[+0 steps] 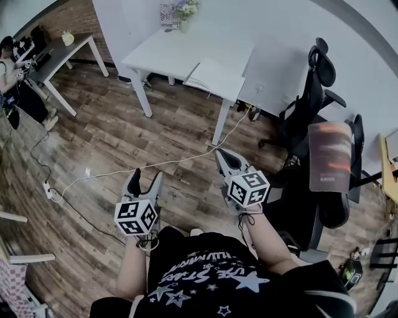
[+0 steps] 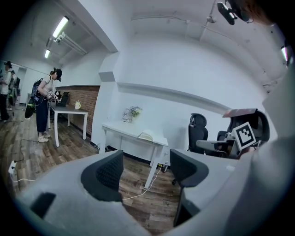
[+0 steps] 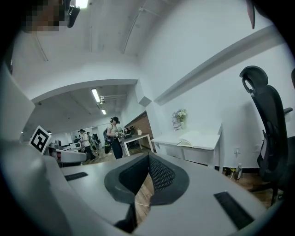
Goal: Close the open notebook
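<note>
The open notebook [image 1: 214, 76] lies with white pages up on the right end of a white table [image 1: 155, 53], far ahead of me across the wood floor. It also shows in the left gripper view [image 2: 146, 136] and the right gripper view [image 3: 196, 139]. My left gripper [image 1: 144, 181] is held low at the left, over the floor, and its jaws stand open with nothing between them [image 2: 145, 168]. My right gripper [image 1: 229, 160] is beside it at the right, with jaws together at the tips and empty [image 3: 148, 161]. Both point toward the table from a distance.
A vase of flowers [image 1: 183, 11] stands at the table's back. Black office chairs [image 1: 314, 87] are at the right. A white cable [image 1: 155, 166] runs over the floor to a power strip [image 1: 48, 189]. A person [image 1: 15, 87] stands by a second table [image 1: 59, 56] at the far left.
</note>
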`<state>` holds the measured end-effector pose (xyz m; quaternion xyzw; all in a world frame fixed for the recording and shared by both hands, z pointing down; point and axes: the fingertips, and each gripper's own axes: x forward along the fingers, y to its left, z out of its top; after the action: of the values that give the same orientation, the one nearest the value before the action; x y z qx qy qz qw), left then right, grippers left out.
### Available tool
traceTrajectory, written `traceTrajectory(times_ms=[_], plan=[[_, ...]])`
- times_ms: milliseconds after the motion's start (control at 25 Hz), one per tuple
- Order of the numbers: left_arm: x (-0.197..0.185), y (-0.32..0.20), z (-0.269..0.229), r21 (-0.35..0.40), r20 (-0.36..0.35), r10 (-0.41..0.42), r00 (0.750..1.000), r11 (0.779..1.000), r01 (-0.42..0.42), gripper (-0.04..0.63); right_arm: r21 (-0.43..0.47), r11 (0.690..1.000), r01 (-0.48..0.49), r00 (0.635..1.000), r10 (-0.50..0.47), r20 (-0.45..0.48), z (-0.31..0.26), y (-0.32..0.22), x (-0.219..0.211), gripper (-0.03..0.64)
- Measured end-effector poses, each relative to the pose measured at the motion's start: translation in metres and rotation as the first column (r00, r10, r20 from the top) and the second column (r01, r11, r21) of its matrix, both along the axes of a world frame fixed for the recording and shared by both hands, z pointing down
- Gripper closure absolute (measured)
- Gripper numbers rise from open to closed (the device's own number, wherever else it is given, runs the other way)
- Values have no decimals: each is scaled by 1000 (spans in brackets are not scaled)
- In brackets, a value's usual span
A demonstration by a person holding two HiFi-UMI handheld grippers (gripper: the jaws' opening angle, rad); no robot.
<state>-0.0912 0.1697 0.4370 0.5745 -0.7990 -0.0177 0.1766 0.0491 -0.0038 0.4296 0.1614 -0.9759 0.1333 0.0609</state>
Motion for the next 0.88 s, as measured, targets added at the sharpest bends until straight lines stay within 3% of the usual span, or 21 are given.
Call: traceTrajectory(times_ms=[520, 880], plan=[[-55, -91, 7, 5, -26, 108, 994, 994, -108, 275, -19, 991, -131, 991, 131, -18, 14, -70, -18, 615], [-117, -191, 20, -23, -58, 250, 967, 968, -251, 276, -20, 961, -275, 960, 274, -55, 18, -141, -58, 615]])
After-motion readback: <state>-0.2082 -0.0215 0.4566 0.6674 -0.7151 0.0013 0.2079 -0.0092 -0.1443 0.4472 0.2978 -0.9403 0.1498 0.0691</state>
